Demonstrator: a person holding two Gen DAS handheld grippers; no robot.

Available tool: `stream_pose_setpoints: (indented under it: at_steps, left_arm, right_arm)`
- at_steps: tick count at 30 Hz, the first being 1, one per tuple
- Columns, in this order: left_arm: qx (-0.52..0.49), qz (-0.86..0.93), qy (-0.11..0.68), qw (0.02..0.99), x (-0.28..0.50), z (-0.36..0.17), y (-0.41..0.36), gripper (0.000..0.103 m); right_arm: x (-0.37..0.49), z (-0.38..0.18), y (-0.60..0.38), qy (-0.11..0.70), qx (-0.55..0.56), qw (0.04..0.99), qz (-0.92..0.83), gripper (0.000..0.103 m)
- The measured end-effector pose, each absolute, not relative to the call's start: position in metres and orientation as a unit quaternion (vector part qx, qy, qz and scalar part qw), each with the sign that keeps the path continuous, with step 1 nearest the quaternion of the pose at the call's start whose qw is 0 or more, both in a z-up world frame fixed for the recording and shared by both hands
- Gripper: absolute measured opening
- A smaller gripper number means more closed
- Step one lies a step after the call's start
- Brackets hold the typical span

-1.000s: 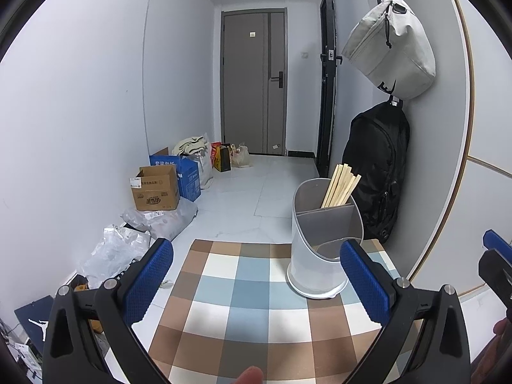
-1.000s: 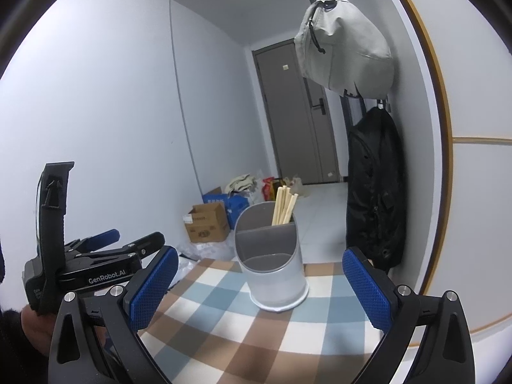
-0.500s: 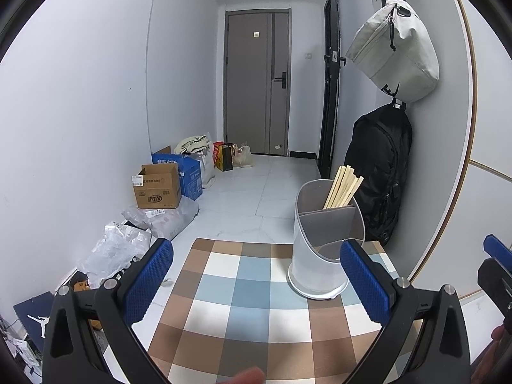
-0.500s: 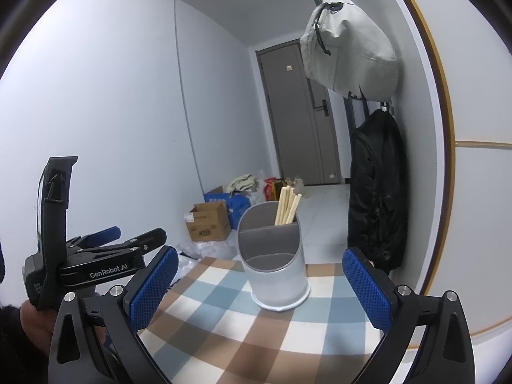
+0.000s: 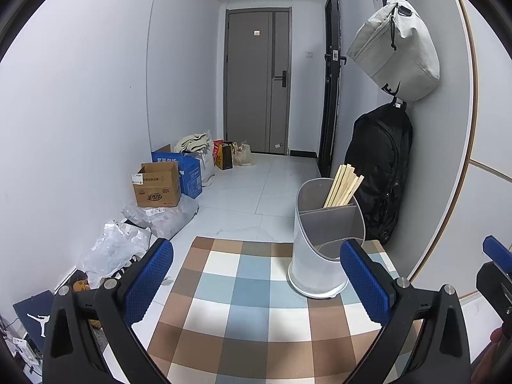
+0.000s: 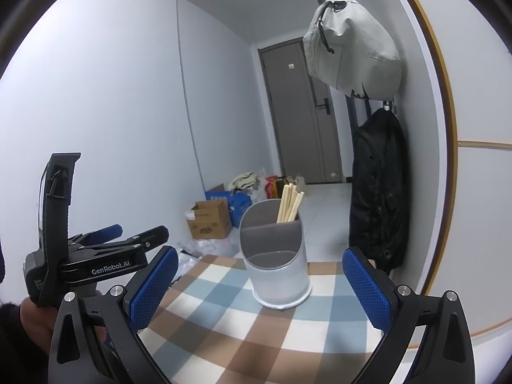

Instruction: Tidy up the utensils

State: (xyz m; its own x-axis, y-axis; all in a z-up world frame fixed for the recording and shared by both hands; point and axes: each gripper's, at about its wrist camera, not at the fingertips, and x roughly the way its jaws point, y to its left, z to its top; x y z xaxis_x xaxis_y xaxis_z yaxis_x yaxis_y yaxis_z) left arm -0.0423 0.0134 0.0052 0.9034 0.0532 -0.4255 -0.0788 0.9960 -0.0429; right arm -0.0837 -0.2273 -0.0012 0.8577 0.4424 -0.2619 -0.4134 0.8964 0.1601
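A grey two-compartment utensil holder [image 5: 323,243] [image 6: 276,265] stands on the checked tablecloth [image 5: 243,291] [image 6: 224,313] near its far right corner. Wooden chopsticks [image 5: 342,185] [image 6: 289,203] stand in its rear compartment; the front compartment looks empty. My left gripper [image 5: 256,275] is open and empty, short of the holder and to its left; it also shows in the right wrist view [image 6: 134,235]. My right gripper [image 6: 260,283] is open and empty, short of the holder, raised above the cloth. Its blue tip shows at the left wrist view's right edge [image 5: 496,252].
A black backpack [image 5: 380,166] and a pale bag [image 5: 396,51] hang on the wall right of the holder. Cardboard boxes [image 5: 156,185] and plastic bags [image 5: 115,249] lie on the floor left of the table. A grey door [image 5: 256,83] closes the hallway.
Both views have crept slightly forward and up. The fingertip at the bottom of the left wrist view is gone. The grippers stay open.
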Motion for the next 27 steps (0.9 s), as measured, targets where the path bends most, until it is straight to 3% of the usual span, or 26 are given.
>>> stream_pose_setpoints:
  at_steps: [27]
  left_arm:
    - [-0.022, 0.037, 0.210, 0.977, -0.0470, 0.0053, 0.0116, 0.101]
  right_arm:
    - [-0.0813, -0.0029, -0.2277, 0.146, 0.051, 0.962, 0.227, 0.103]
